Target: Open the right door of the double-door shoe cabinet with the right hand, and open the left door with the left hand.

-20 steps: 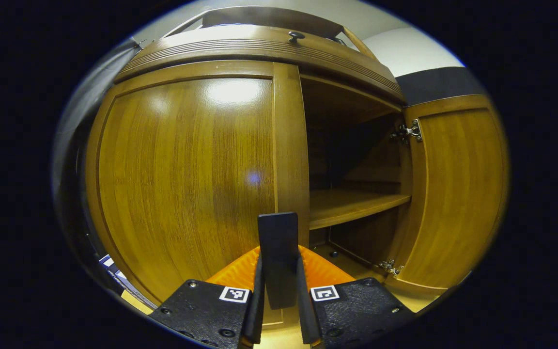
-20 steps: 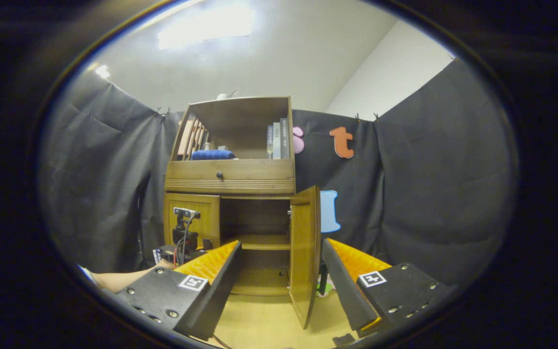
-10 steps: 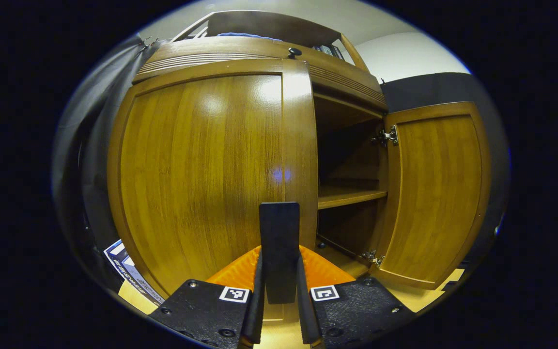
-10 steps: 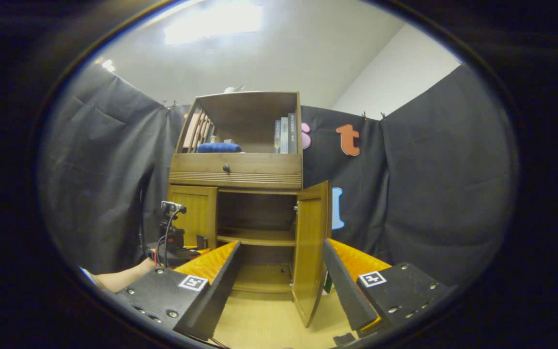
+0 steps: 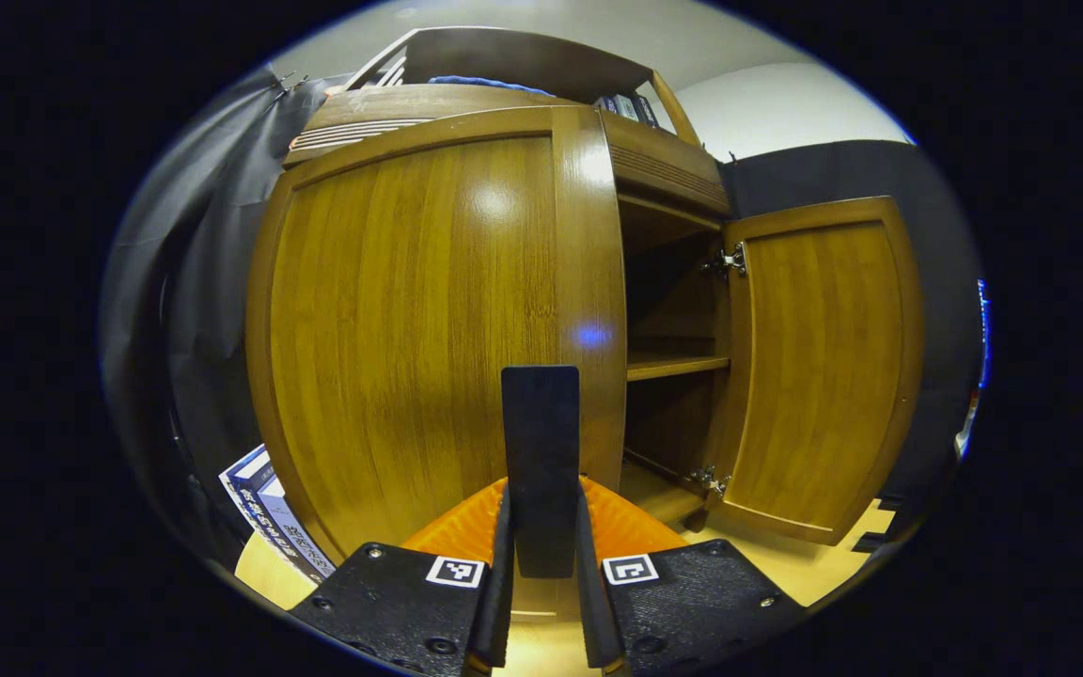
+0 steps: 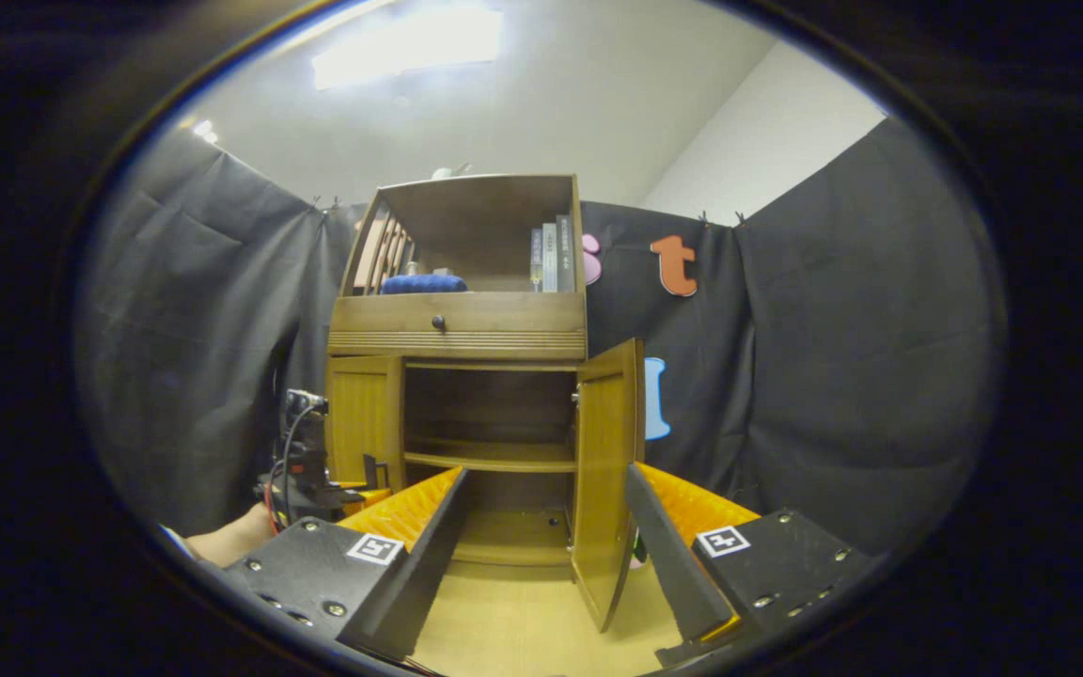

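Observation:
The wooden shoe cabinet (image 6: 455, 338) stands against the black cloth. Its right door (image 6: 603, 470) hangs wide open, also seen as the right door (image 5: 824, 367) in the left gripper view. The left door (image 5: 429, 320) is partly swung out, edge-on as the left door (image 6: 363, 418) in the right gripper view. My left gripper (image 5: 541, 512) is shut on that door's black handle (image 5: 540, 442). My right gripper (image 6: 546, 470) is open, back from the cabinet, holding nothing. A hand (image 6: 222, 541) holds the left gripper (image 6: 316, 475) by the left door.
Inside, a bare shelf (image 6: 490, 456) crosses the cabinet. Above are a drawer with a knob (image 6: 438, 322), a blue cushion (image 6: 424, 282) and upright books (image 6: 551, 259). Flat boxes (image 5: 269, 508) lean on the floor left of the cabinet. The wooden floor (image 6: 523, 611) lies in front.
The left door has swung further out with my left gripper shut on its handle. The right gripper has stayed open and almost still.

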`<action>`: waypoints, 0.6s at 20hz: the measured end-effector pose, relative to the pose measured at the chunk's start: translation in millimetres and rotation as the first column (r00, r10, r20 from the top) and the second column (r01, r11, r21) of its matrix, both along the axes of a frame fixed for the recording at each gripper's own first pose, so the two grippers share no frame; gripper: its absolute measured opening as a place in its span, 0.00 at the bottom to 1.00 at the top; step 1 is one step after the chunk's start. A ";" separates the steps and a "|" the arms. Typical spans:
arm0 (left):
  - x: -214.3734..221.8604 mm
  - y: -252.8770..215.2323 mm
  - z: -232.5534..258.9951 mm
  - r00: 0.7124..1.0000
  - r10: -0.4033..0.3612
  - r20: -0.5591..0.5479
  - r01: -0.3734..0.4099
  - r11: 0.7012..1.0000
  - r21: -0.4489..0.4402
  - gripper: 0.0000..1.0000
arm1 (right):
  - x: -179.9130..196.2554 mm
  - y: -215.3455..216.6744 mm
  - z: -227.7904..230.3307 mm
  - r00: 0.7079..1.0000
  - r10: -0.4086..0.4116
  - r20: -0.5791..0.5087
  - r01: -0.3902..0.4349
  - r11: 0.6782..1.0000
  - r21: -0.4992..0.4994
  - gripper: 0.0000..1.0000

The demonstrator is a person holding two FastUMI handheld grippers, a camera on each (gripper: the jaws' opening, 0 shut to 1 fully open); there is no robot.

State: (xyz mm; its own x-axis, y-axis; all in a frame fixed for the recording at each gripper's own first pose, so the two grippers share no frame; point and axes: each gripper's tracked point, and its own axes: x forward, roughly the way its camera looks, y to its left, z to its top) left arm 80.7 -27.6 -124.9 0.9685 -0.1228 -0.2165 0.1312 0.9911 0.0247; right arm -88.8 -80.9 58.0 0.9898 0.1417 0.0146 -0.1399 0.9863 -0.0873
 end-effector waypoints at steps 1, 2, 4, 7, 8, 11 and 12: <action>-6.0 1.7 1.5 1.000 -0.006 0.004 0.006 1.000 0.002 0.31 | 0.1 -2.2 -0.3 1.000 -0.008 0.000 0.008 1.000 -0.005 0.97; -11.9 3.4 2.3 1.000 -0.010 0.005 0.010 1.000 0.007 0.32 | -0.2 -1.0 -2.3 1.000 -0.008 0.000 0.008 1.000 -0.008 1.00; -25.8 8.9 2.7 1.000 -0.017 0.010 0.017 1.000 0.016 0.32 | 1.0 0.9 -3.3 1.000 -0.003 -0.002 0.003 1.000 0.004 0.97; -45.6 17.7 4.7 0.999 -0.023 0.022 0.023 1.000 0.021 0.32 | 0.0 3.3 -6.5 1.000 0.003 -0.002 -0.003 1.000 0.000 0.97; -52.1 21.3 5.0 0.999 -0.024 0.024 0.023 0.999 0.022 0.32 | -0.4 3.4 -6.0 1.000 0.002 0.000 -0.002 1.000 0.000 0.98; -69.4 32.5 5.3 0.999 -0.023 0.023 0.022 0.999 0.032 0.31 | -3.3 7.5 -4.5 1.000 0.009 0.006 -0.009 1.000 0.003 0.98; -75.9 36.8 5.4 1.000 -0.022 0.021 0.021 0.999 0.035 0.31 | -2.9 9.2 -4.0 1.000 0.010 0.008 -0.010 1.000 0.002 0.98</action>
State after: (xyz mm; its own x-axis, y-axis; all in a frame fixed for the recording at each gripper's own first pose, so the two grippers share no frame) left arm 4.8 9.2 -119.5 0.9702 -0.1365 -0.2003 0.1516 0.9865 0.0620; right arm -91.6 -71.7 54.0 0.9881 0.1518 0.0229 -0.1493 0.9850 -0.0870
